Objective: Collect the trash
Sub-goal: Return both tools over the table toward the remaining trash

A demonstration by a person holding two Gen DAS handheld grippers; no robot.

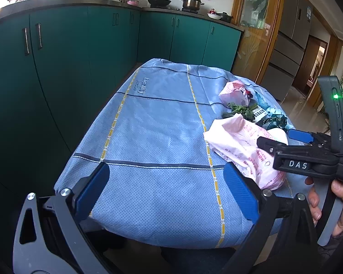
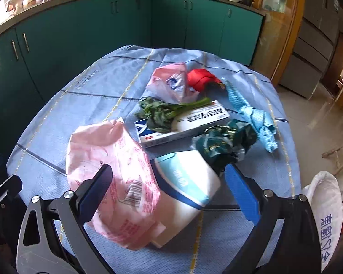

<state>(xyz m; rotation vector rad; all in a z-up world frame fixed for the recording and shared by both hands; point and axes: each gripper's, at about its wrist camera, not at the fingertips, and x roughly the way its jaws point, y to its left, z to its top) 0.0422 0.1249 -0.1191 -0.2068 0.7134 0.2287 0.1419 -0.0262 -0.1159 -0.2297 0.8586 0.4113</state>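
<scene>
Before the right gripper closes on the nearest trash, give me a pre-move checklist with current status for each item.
1. Right gripper open: ok.
2. Pink plastic bag and white packet both lie between its fingers: not ok if only one is wanted.
3. Left gripper open, over bare tablecloth, apart from the trash: ok.
4. Collection container: a white bag hangs at right; whether it is open, cannot tell.
5. Leafy greens resting on the box, away from the fingers: ok.

Leafy stalk [image 2: 162, 111] atop box [image 2: 183, 123] — crumpled bag [image 2: 112, 159] left, cloth [image 2: 251, 114] right
</scene>
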